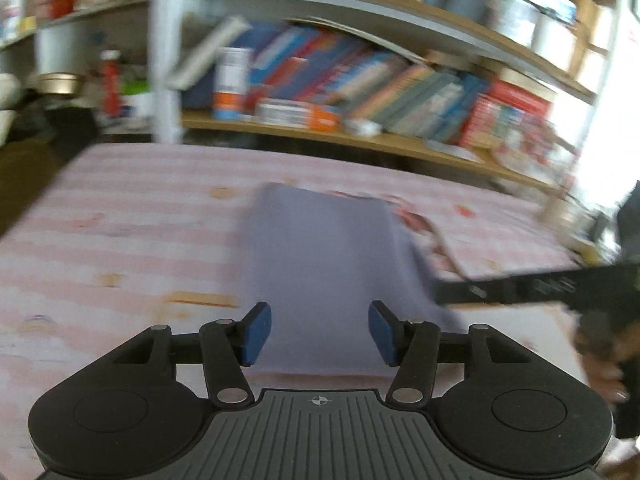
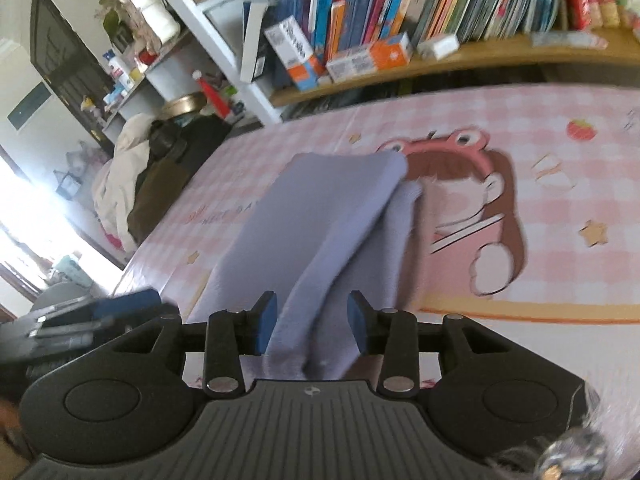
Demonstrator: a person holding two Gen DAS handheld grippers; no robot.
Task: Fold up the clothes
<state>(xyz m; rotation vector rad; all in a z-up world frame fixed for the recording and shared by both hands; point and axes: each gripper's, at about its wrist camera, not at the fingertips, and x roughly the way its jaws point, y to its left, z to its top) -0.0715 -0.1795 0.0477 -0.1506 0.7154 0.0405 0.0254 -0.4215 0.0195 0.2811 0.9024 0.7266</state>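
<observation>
Left wrist view: my left gripper (image 1: 319, 336) has its jaws about half apart, the blue pads (image 1: 256, 334) are not pressing on anything. The folded lavender cloth (image 1: 320, 256) lies on the pink checked tablecloth (image 1: 120, 220), its near edge is between and under the pads, but I see gaps on both sides. At right the right gripper (image 1: 520, 286) comes in as a dark bar, w/ a hand (image 1: 604, 364) behind it. Behind the table is a wooden shelf w/ books (image 1: 360, 76); the picture is blurred, so details are not clear.

Right wrist view: my right gripper (image 2: 312, 326) has its jaws narrower, but apart. A thick fold of the cloth (image 2: 320, 240) runs between the pads (image 2: 267, 326); the left pad is close to it or touching, the right pad stands free, so no real grip. The cloth is in 2 layers, the top layer shifted to the left, lying partly over the cartoon girl print (image 2: 480, 208) on the tablecloth (image 2: 560, 184). The left gripper (image 2: 100, 316) is at the left edge, blurred. A pile of clothes (image 2: 132, 184) lies beyond the table's left end.
</observation>
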